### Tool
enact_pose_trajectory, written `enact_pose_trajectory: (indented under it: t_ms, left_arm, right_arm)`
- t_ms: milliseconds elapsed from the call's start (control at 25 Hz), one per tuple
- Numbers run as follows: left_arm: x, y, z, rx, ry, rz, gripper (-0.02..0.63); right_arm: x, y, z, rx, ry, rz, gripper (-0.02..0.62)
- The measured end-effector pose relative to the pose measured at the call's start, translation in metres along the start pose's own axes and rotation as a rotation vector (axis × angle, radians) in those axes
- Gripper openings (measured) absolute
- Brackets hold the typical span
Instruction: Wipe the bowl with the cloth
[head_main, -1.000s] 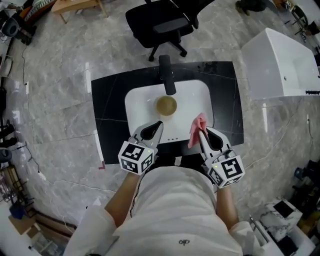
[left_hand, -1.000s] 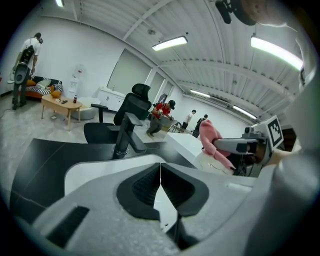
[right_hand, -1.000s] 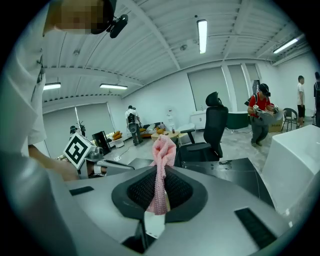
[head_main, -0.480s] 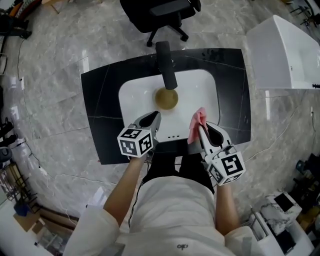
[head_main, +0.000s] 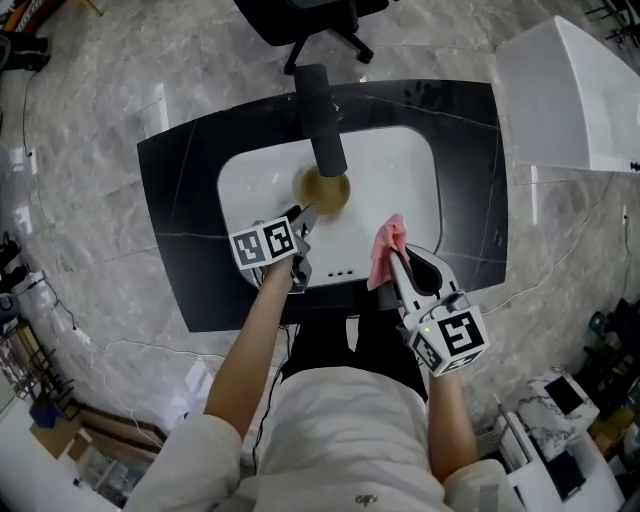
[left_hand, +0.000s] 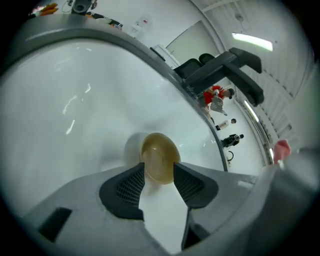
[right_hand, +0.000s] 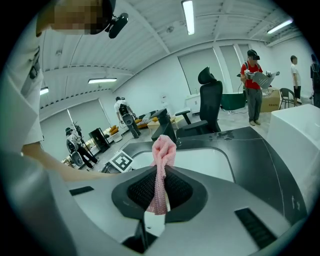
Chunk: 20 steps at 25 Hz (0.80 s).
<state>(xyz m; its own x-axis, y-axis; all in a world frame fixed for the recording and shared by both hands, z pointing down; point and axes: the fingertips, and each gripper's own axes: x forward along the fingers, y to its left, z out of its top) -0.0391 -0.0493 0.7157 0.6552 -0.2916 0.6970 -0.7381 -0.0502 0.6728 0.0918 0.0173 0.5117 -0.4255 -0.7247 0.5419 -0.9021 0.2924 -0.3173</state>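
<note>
A tan bowl (head_main: 322, 190) sits in the white sink (head_main: 400, 170), partly under the black faucet (head_main: 320, 120). My left gripper (head_main: 303, 218) reaches down into the sink and points at the bowl (left_hand: 159, 159). Its jaws have just been opening and now stand open (left_hand: 159, 172), with the bowl's near rim showing between the fingertips, which do not press on it. My right gripper (head_main: 393, 262) hovers over the sink's front right edge, shut on a pink cloth (head_main: 388, 248). The cloth (right_hand: 162, 150) sticks up bunched from the closed jaws (right_hand: 160, 192).
The sink is set in a black counter (head_main: 470, 180). A white box (head_main: 570, 100) stands to the right and a black office chair (head_main: 310, 20) behind the counter. Several people (right_hand: 252, 85) stand far off in the room.
My left gripper has dropped into the sink toward the bowl, rolled, and opened its jaws. The right gripper has sunk a little with the cloth still in it.
</note>
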Motion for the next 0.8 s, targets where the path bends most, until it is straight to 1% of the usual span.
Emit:
enact_pose_trajectory:
  t_ms: [80,200,280,400,520,600,680,800]
  left_arm:
    - [0.01,0.01,-0.001,-0.084,-0.01,0.0,0.176]
    - [0.021,0.02,-0.001,-0.247,-0.04,-0.042,0.181]
    - [0.026,0.026,-0.001,-0.294,-0.05,-0.051,0.179]
    - [0.032,0.031,-0.003,-0.321,-0.055,-0.043,0.179]
    - [0.039,0.033,-0.004,-0.351,-0.062,-0.051,0.179]
    - [0.042,0.037,-0.005,-0.353,-0.06,-0.045,0.175]
    - [0.045,0.039,-0.006,-0.343,-0.049,-0.033,0.119]
    - [0.047,0.041,-0.008,-0.325,-0.037,-0.009,0.074]
  right_arm:
    - [0.001,-0.002,-0.003,0.001,0.009,0.0,0.028]
    - [0.0,-0.005,-0.006,0.0,0.023,-0.005,0.028]
    - [-0.001,-0.005,-0.008,0.001,0.026,-0.009,0.028]
    - [-0.005,-0.008,-0.011,0.002,0.035,-0.016,0.028]
    - [-0.006,-0.01,-0.014,0.002,0.045,-0.02,0.028]
    - [-0.004,-0.009,-0.013,0.0,0.049,-0.019,0.028]
    - [-0.002,-0.007,-0.012,-0.002,0.054,-0.013,0.028]
    - [-0.001,-0.004,-0.012,-0.007,0.06,-0.006,0.028]
